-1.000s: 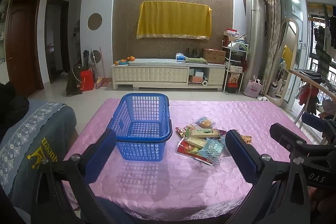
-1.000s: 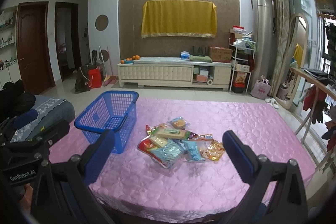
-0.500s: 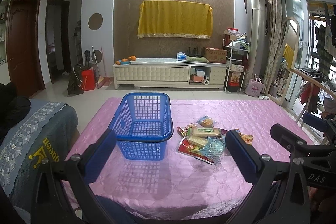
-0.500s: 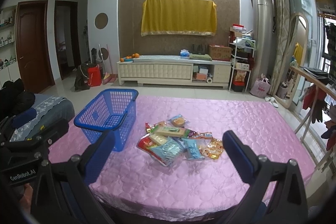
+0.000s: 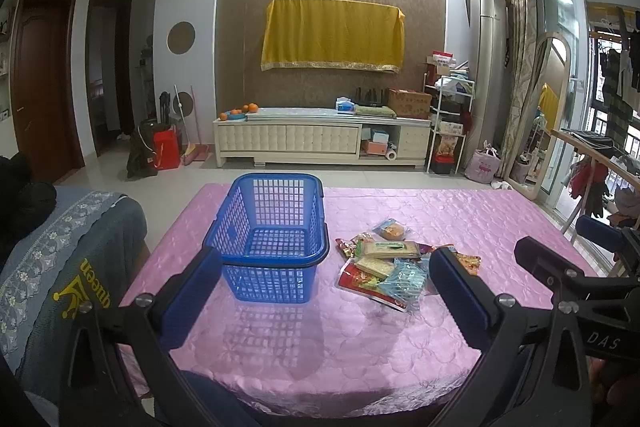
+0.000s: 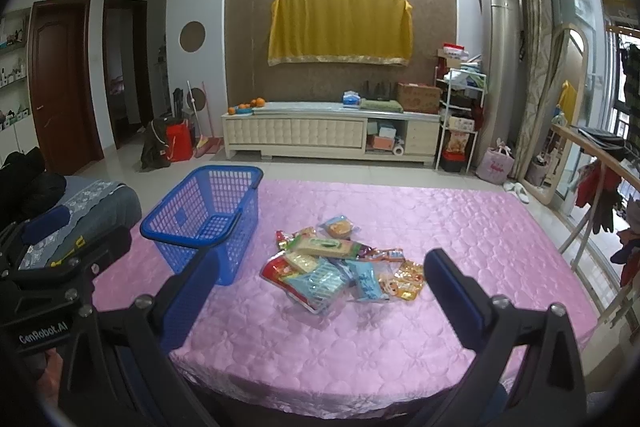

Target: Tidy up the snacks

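My left gripper [image 5: 324, 287] is spread wide, nothing between the blue pads, held above the near edge of the pink tablecloth [image 5: 304, 347]. My right gripper [image 6: 320, 291] is likewise wide open and empty, also over the near edge.

Just ahead of my left jaws, slightly toward the left finger, stands the blue basket [image 5: 272, 239], upright, mesh walls, nothing visible inside, handle folded down on the near rim. In the right view the same basket sits ahead of and beyond my left finger, off to the left.

Snack pile [image 6: 340, 267] lies flat on the cloth dead ahead between my right jaws, just beside the basket on its right, not touching it as far as I can tell. In the left view the pile is ahead near my right finger, which partly covers it. Packets overlap: a light blue packet [image 6: 318, 281] nearest, a red-edged packet [image 6: 276, 271] under it at left, a beige-green packet [image 6: 326, 247] further back, an orange-yellow packet [image 6: 404, 281] at right, a small clear packet [image 6: 340, 227] with something orange farthest.

Beyond the table: tiled floor, a white cabinet [image 5: 320, 143] against the wall, oranges [image 5: 244, 109] on its left end, a yellow cloth [image 5: 332, 35] hanging above it. A grey-blue cover [image 5: 60, 259] lies to the left of my left gripper.
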`<state>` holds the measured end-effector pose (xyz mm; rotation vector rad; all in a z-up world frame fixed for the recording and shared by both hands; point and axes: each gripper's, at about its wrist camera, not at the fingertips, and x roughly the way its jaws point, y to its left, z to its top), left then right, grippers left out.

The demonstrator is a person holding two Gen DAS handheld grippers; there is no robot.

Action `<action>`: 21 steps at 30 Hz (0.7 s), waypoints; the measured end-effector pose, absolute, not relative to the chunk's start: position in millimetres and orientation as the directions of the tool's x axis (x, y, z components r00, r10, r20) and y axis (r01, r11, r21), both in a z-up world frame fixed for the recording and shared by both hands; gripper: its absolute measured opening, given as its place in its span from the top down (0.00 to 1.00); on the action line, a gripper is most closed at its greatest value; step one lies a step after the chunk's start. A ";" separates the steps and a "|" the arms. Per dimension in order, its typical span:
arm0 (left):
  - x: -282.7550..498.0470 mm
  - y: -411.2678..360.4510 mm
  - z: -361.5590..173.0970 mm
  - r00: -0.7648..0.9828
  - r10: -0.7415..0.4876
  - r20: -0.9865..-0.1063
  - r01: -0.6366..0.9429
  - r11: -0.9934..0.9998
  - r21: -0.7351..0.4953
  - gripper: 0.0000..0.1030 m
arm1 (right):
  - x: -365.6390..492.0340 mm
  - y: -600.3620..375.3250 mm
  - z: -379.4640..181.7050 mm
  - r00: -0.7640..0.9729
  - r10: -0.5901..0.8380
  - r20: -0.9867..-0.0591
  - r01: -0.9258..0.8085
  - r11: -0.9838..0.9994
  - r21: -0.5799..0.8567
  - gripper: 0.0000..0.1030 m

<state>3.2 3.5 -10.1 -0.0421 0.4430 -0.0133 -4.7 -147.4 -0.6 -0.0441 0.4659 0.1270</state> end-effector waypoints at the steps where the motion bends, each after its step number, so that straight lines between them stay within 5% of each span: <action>1: 3.1 2.6 -10.1 0.904 -0.022 -0.427 0.004 0.999 -0.043 0.00 | -4.6 -147.8 0.0 0.887 0.113 -0.447 -0.132 0.991 -0.012 0.00; 21: 1.3 3.2 -9.4 0.900 -0.010 -0.437 -0.006 0.999 -0.036 0.00 | -6.3 -149.3 1.8 0.886 0.115 -0.450 -0.133 0.991 -0.007 0.00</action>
